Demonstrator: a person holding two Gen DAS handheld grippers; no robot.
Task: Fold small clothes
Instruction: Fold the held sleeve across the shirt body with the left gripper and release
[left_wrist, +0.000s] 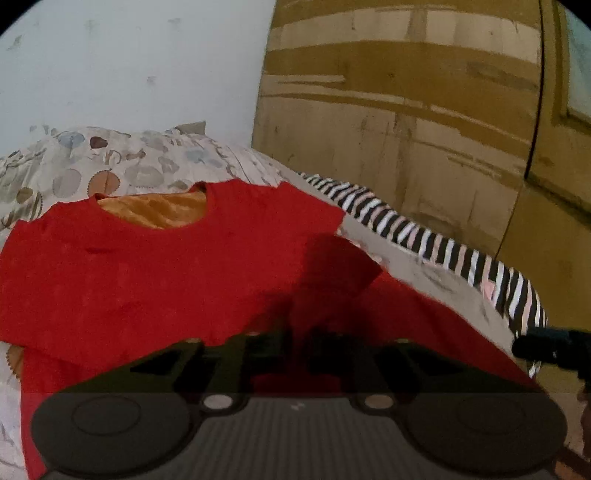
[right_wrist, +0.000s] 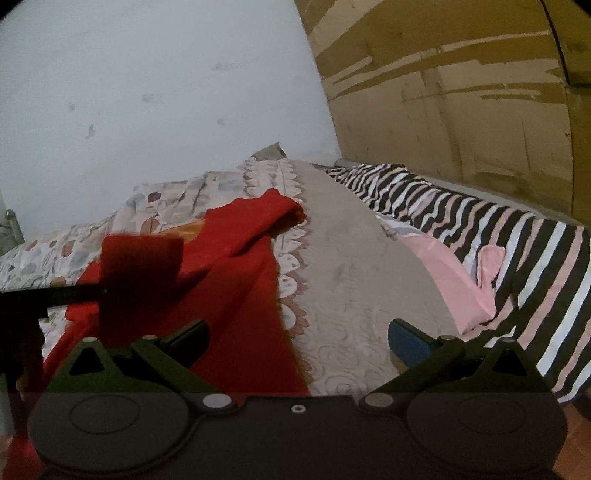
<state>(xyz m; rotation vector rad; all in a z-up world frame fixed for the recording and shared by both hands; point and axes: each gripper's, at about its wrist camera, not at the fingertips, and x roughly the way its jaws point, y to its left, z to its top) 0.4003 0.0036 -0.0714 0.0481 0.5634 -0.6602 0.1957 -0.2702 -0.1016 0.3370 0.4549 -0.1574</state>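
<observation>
A small red top (left_wrist: 155, 266) with an orange lining at the neck lies on the patterned bedsheet (left_wrist: 110, 162). My left gripper (left_wrist: 295, 347) is shut on the red top's cloth near its lower right part and lifts a flap of it; the flap shows in the right wrist view (right_wrist: 140, 273) held by the left gripper's dark fingers. My right gripper (right_wrist: 295, 339) is open over the right edge of the red top (right_wrist: 236, 280), its blue-padded right finger (right_wrist: 410, 341) above the bare sheet. It shows at the right edge of the left wrist view (left_wrist: 550, 347).
A black, white and pink striped cloth (right_wrist: 480, 236) with a pink piece (right_wrist: 450, 280) lies along the bed's right side. A worn yellow-brown wooden panel (right_wrist: 461, 110) stands behind it. A pale wall (right_wrist: 147, 92) is at the back. The beige sheet border (right_wrist: 351, 258) lies between the clothes.
</observation>
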